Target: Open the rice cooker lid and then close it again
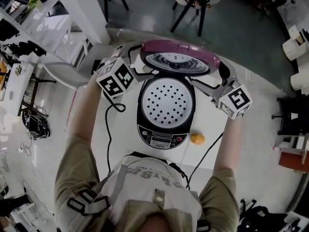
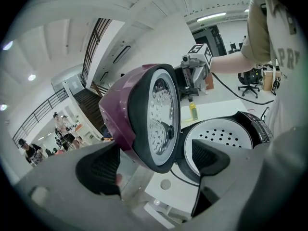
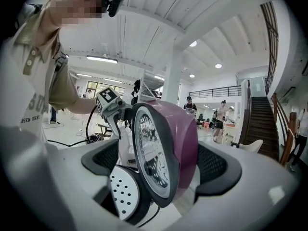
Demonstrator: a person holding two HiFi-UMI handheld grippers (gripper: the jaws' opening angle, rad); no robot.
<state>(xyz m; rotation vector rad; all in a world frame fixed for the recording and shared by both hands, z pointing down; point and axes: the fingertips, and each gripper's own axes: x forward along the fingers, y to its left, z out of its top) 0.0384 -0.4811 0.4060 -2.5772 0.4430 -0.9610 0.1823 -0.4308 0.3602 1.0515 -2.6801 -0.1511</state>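
The rice cooker (image 1: pixel 164 129) sits mid-table with its control panel (image 1: pixel 161 139) toward you. Its purple lid (image 1: pixel 179 57) stands fully upright at the far side, so the opening half looks done and closing is what you face. Your left gripper (image 2: pixel 153 162) flanks the lid's left edge and your right gripper (image 3: pixel 161 163) its right edge. Both sets of fingers (image 2: pixel 101 170) are spread wide and released. The lid's rim stands in each gap, but the pads do not appear to press on it.

You probably need no grasp to close it well. Set a finger of each gripper against the purple outer shell near the top, then push toward you and down, letting the lid swing on its own arc. Keep the two grippers level with each other so the lid does not twist. Pull the inner fingers clear of the perforated plate (image 1: pixel 166 100) before rim meets body, or they could get trapped. Finish with a firm press over the near edge, and mind the small yellow thing (image 1: pixel 197 138) on the table (image 1: pixel 215 129).
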